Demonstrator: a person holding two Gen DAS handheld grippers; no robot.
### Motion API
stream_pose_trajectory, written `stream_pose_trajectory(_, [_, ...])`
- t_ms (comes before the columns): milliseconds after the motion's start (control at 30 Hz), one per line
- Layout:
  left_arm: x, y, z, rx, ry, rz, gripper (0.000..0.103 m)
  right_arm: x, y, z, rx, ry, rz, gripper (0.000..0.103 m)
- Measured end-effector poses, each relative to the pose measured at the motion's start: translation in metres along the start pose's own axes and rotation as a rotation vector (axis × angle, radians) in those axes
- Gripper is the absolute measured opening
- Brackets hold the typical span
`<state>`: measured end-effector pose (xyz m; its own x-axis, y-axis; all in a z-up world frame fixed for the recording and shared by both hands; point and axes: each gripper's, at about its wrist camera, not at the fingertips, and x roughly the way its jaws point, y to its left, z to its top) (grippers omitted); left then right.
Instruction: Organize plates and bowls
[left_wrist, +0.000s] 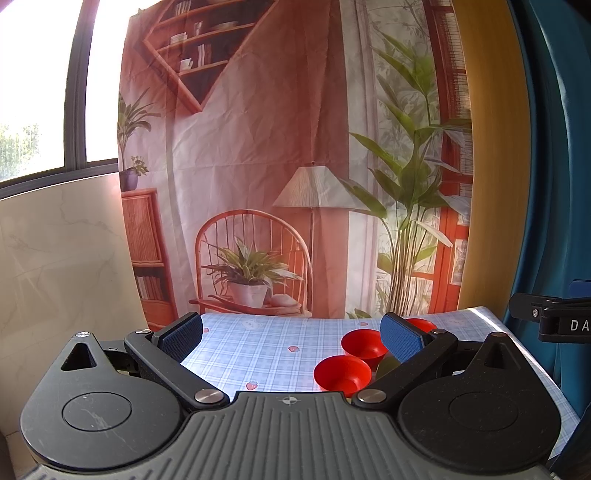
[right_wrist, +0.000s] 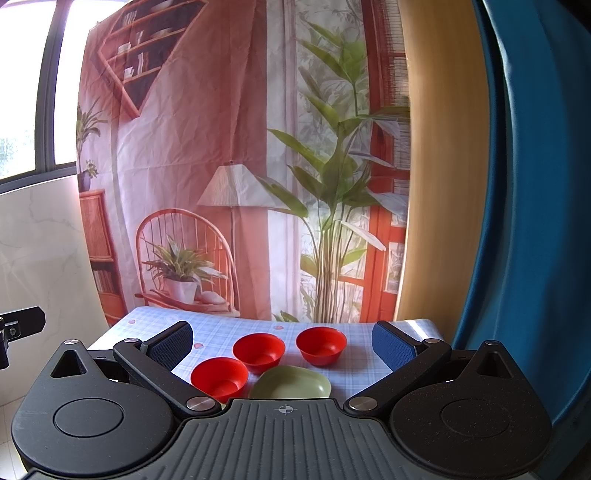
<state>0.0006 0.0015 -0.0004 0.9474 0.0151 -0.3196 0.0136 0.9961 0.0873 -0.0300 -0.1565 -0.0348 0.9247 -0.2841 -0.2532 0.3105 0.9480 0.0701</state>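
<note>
Three red bowls stand on the checked tablecloth (right_wrist: 221, 332): a near-left bowl (right_wrist: 219, 378), a middle bowl (right_wrist: 258, 351) and a far-right bowl (right_wrist: 320, 346). A green plate (right_wrist: 291, 384) lies in front of them, close to my right gripper (right_wrist: 282, 345), which is open and held above and short of the dishes. My left gripper (left_wrist: 291, 336) is open too, with nothing between its fingers. In its view the near bowl (left_wrist: 341, 373) and the middle bowl (left_wrist: 364, 343) sit to the right. The third bowl (left_wrist: 421, 325) and the green plate (left_wrist: 388, 365) are mostly hidden behind its right finger.
A printed fabric backdrop (right_wrist: 240, 166) hangs right behind the table's far edge. A blue curtain (right_wrist: 535, 221) and a wooden panel (right_wrist: 439, 184) stand at the right. A marble wall (left_wrist: 62, 258) and a window are at the left. The right gripper's body (left_wrist: 554, 317) shows at the left view's right edge.
</note>
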Motion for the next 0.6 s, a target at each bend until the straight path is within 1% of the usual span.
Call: stream_pose_trajectory(600, [0.0002,-0.001,-0.0002,-0.002,0.006,0.006,0.103,0.0001,-0.0024,-0.0001,0.004,-0.002,-0.002,0.103])
